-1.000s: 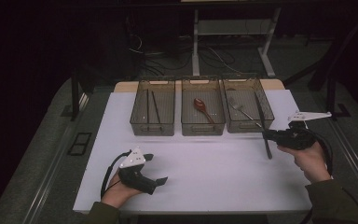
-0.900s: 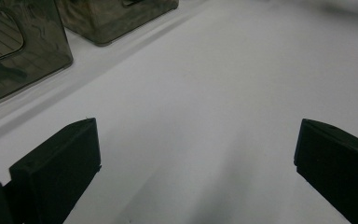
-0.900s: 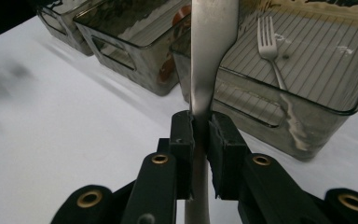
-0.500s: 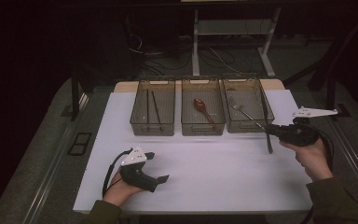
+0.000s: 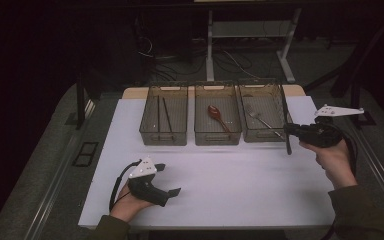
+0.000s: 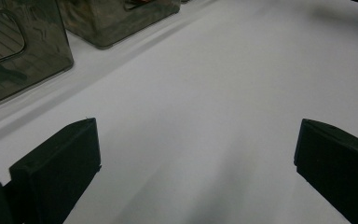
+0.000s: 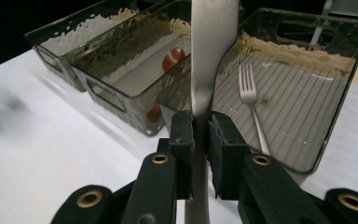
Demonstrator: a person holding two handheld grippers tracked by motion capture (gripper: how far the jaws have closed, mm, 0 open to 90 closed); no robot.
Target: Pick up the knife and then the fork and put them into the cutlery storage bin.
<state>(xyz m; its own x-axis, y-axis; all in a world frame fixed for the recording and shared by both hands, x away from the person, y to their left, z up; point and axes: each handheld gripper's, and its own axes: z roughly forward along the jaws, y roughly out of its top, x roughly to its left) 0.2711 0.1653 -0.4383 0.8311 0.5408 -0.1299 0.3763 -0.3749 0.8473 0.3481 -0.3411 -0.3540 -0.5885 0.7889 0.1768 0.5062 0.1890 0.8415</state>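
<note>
My right gripper (image 5: 287, 129) (image 7: 201, 123) is shut on a table knife (image 5: 288, 145) (image 7: 213, 46), gripping it partway along. The knife stands roughly upright, its silver blade rising in front of the right bin (image 5: 260, 136) (image 7: 307, 163). That bin holds a fork (image 5: 260, 119) (image 7: 249, 93). A red spoon (image 5: 216, 115) (image 7: 173, 57) lies in the middle bin (image 5: 217, 137). In the left bin (image 5: 163, 136) lie dark chopsticks (image 5: 162, 115). My left gripper (image 5: 169, 178) (image 6: 196, 128) rests open on the white table near its front left, nothing between its jaws.
The three clear bins stand in a row at the back of the white tabletop (image 5: 230, 175). Bare white surface stretches between the bins and both hands. Beyond the table are a dark floor, cables and a metal stand (image 5: 210, 40).
My right gripper has carried the knife a little farther from the person and to the right, up beside the right bin. The left gripper has stayed in place.
</note>
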